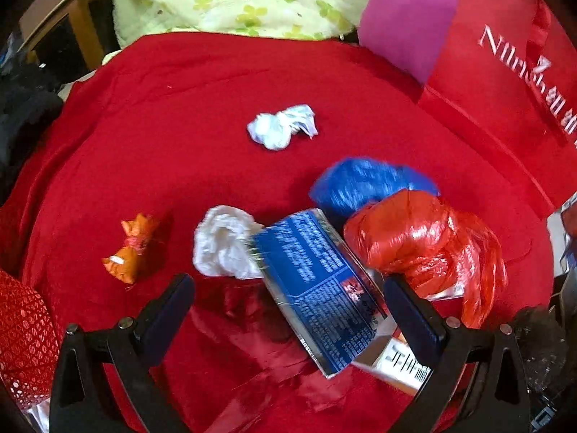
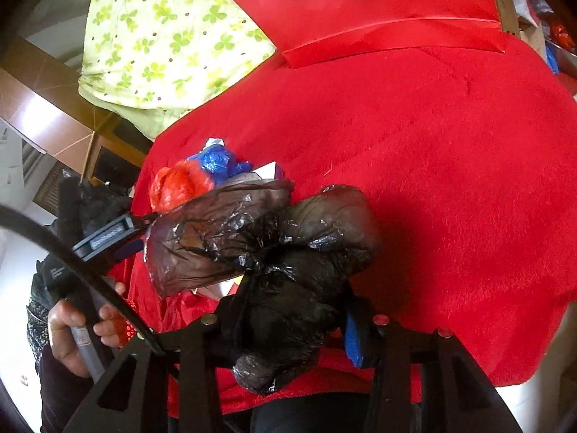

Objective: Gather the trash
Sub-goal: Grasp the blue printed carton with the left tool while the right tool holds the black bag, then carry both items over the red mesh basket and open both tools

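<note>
A red paper bag (image 1: 505,83) carries white lettering that begins "Nil"; the letters after it are cut off or blurred in both views, and further white characters beside them cannot be read. A blue packet (image 1: 317,285) bears dense rows of small white print, too blurred to make out. A white label (image 1: 407,364) under it shows dark marks, also illegible.

- Right gripper (image 2: 288,324) is clamped on a crumpled black plastic bag (image 2: 267,252) at centre.
- Red plastic wad (image 2: 176,187) and blue plastic wad (image 2: 216,160) lie together at ten o'clock on the red cloth (image 2: 450,162).
- A hand (image 2: 77,328) grips a handle at eight o'clock.
- Red paper bag (image 2: 360,7) stands at twelve o'clock.
</note>
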The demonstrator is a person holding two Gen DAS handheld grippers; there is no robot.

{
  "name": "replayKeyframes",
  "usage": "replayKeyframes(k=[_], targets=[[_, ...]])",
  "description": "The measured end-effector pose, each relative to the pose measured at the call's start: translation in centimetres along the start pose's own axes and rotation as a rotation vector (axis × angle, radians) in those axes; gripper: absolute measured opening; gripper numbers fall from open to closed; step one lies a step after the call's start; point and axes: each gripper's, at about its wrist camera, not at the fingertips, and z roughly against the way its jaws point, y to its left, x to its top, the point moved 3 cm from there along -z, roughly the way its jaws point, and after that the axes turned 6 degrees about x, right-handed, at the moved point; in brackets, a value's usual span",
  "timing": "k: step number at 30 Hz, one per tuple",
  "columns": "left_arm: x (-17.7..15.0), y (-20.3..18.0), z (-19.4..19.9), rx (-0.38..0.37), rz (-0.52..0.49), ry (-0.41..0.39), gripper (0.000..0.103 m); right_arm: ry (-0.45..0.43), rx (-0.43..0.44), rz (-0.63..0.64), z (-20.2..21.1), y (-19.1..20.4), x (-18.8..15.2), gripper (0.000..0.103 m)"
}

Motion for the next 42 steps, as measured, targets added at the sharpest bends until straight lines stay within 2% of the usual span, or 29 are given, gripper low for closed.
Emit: replayKeyframes(k=[3,6,7,8,10,11,16,22,26,29,34,37,39,42], targets=[[0.2,-0.6,-1.5,0.021,-0.001,0.048,0.103,-0.009,0.002,0.008,0.6,-0.4,-0.1,0.045],[0.3,-1.3,-2.2,0.011,0.006,0.068,0.103,-0.023,-0.002,0.012,1.1,-0.6,0.0,0.045],[0.2,-1.5,-2.2,0.010,-0.004,0.063,0.100,-0.024,-0.002,0.012,1.2,-0.6,-0.6,0.045],[0.0,-1.6,-2.1,0.008,-0.015,0.057,0.088,-0.026,-0.001,0.014,1.3,-0.6,-0.7,0.045],[-0.2,-1.4,-1.9,-0.022,-0.022,0.069,0.072,-0.035,-0.006,0.028,1.7,-0.3,-0.7,0.045],[-0.4,-1.0,-1.8,-0.047,-0.016,0.077,0.072,-0.040,-0.010,0.036,1.5,0.1,-0.5,0.045],[-0.5,1.4,1.2,-0.069,0.001,-0.003,0.072,-0.061,0.007,0.080,2.8,1.3,-0.8,0.045],[-1.4,5.7,7.3,-0.097,0.010,-0.124,0.072,-0.069,0.063,0.187,3.7,5.8,-1.1,0.045],[-3.1,10.0,12.6,-0.094,0.035,-0.215,0.072,-0.037,0.132,0.264,3.3,10.2,-1.4,0.045],[-5.6,14.9,17.0,-0.037,0.076,-0.270,0.072,0.009,0.204,0.335,2.1,14.8,-1.8,0.045],[-9.4,23.0,21.4,0.073,0.156,-0.324,0.073,0.130,0.361,0.440,-1.9,24.2,-3.2,0.046],[-11.6,28.5,21.9,0.140,0.230,-0.306,0.073,0.196,0.426,0.501,-5.5,30.4,-5.1,0.047],[-12.9,31.9,21.0,0.189,0.281,-0.266,0.073,0.222,0.453,0.554,-7.8,34.4,-6.4,0.047],[-14.3,35.3,19.2,0.202,0.328,-0.213,0.073,0.275,0.492,0.589,-11.4,39.3,-8.8,0.047]])
